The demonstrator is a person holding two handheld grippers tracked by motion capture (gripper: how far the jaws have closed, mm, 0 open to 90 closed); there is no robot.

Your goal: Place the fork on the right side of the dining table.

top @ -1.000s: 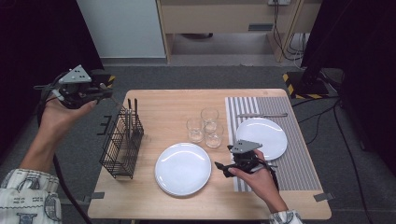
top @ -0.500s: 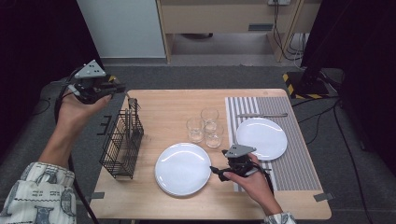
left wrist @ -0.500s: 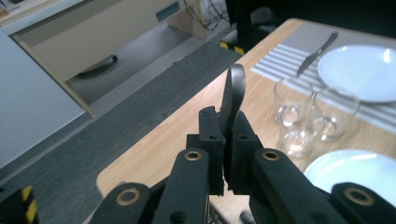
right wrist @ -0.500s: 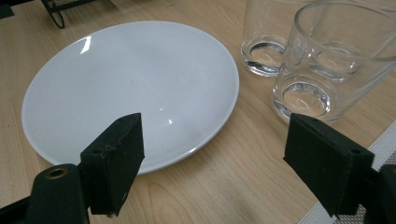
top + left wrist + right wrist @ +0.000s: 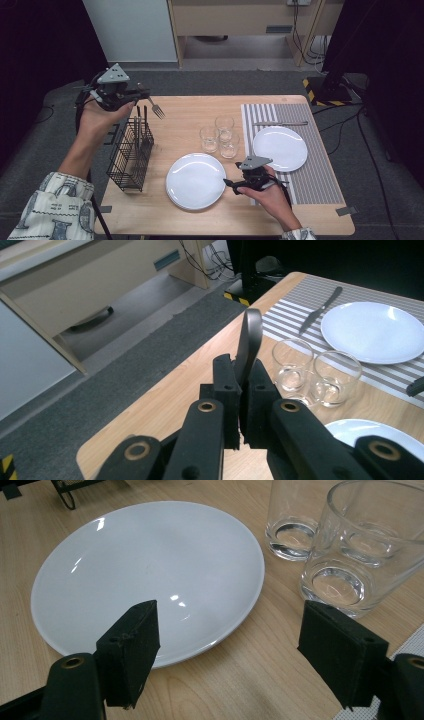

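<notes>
Item, near: right gripper (image 5: 234,184) low at the near plate's (image 5: 150,565) right rim, jaws wide and just narrowing, nothing between them — placed to take that rim. Item, far left: left gripper (image 5: 136,93) clamped on a fork (image 5: 154,107), tines outward, above the wire cutlery rack (image 5: 131,155) — apparently lifted clear for laying by a plate.

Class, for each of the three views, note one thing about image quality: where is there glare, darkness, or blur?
High view: dark surroundings at both sides, the table evenly lit. Left gripper view: the jaws close up look soft; the glasses are sharper. Right gripper view: bright ceiling-light glints on the white plate, and the nearest glass is cut off by the frame.
</notes>
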